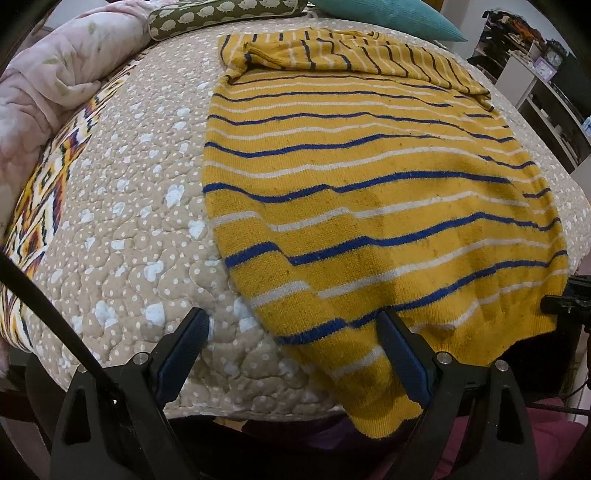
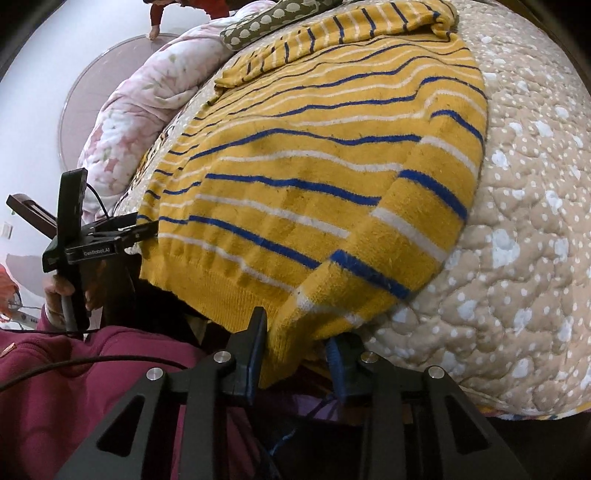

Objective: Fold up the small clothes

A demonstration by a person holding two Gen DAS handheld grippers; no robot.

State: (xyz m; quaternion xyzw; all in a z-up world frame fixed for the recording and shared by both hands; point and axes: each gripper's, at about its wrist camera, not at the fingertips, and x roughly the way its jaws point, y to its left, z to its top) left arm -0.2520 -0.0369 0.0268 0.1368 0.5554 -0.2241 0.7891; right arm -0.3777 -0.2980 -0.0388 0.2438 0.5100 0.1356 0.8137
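A yellow knit sweater (image 1: 362, 192) with blue and white stripes lies flat on the quilted bed, hem toward me, sleeves folded across its far end. In the left wrist view my left gripper (image 1: 291, 325) is open at the near left hem corner, one finger (image 1: 399, 354) over the cloth. In the right wrist view the sweater (image 2: 295, 177) has its near right corner folded over. My right gripper (image 2: 299, 332) stands part open around that hanging hem corner, the cloth between its fingers. The left gripper also shows there (image 2: 110, 236) at the left hem.
The bed has a beige dotted quilt (image 1: 140, 206). A pink floral duvet (image 1: 55, 74), an olive pillow (image 1: 221, 14) and a teal cushion (image 1: 388, 14) lie at the far end. Shelves (image 1: 535, 74) stand at right. My maroon-clothed lap (image 2: 92, 387) is below the bed edge.
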